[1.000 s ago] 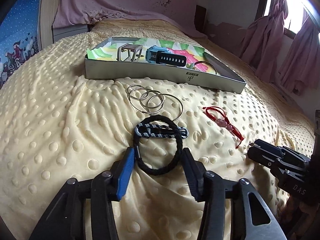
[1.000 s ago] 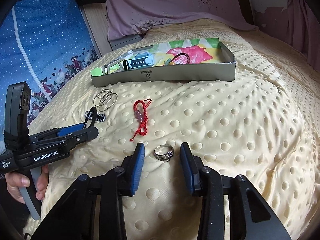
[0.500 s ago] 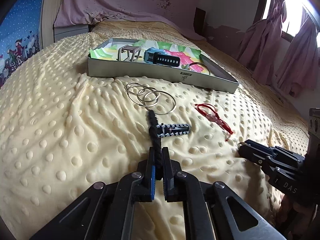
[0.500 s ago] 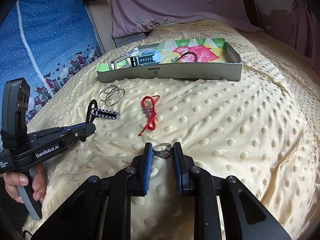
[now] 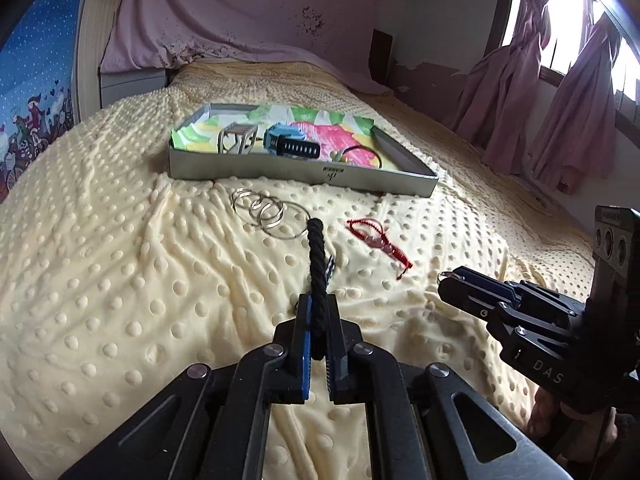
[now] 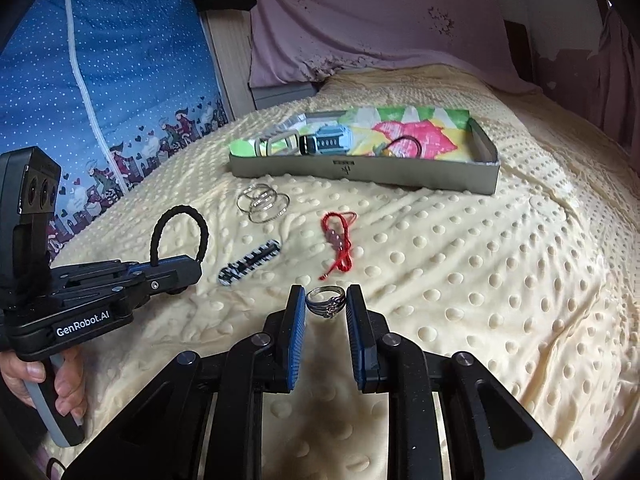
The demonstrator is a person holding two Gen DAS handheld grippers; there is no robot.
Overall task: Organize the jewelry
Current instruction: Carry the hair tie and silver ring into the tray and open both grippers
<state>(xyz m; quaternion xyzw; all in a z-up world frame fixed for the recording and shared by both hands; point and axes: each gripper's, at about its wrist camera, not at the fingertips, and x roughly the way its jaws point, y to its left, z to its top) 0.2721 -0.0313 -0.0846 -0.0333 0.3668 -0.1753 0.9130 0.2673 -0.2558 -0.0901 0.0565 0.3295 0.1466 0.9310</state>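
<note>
On the bed: a yellow dotted blanket [image 5: 120, 280] carries everything, soft enough that small pieces sink between its bumps; hence, I judge, the pinching from the side rather than scooping
Left hand-held gripper [image 5: 316, 312]: jaws drawn nearly together on the black braided bracelet [image 5: 316, 256]; the loop stands up out of the pads and clear of the blanket, as the right wrist view shows [image 6: 180, 232]; gripped low on the cord so the rest hangs free of the fingers
Right hand-held gripper [image 6: 325, 306]: jaws narrowed onto the silver ring [image 6: 326, 304], pads pressing its two sides; the band lies across the gap so the flat pads meet its outer edge; from the left view only a glint of it shows at the fingertips [image 5: 446, 276]
Tray [image 5: 304, 172]: a shallow grey box with a bright floral lining, at the far side of the blanket; it already holds a blue watch [image 5: 292, 144], a pale metal watch band [image 5: 238, 140] and a dark loop [image 5: 360, 154]; evidently the collecting place, so both held pieces likely belong there
Still loose on the blanket: silver bangles [image 5: 268, 212] just in front of the tray; a red cord bracelet [image 5: 380, 240] to their right; a black-and-white hair clip [image 6: 248, 262] beside the left hand-held gripper
Person: fingers [image 6: 60, 384] wrap the left handle
</note>
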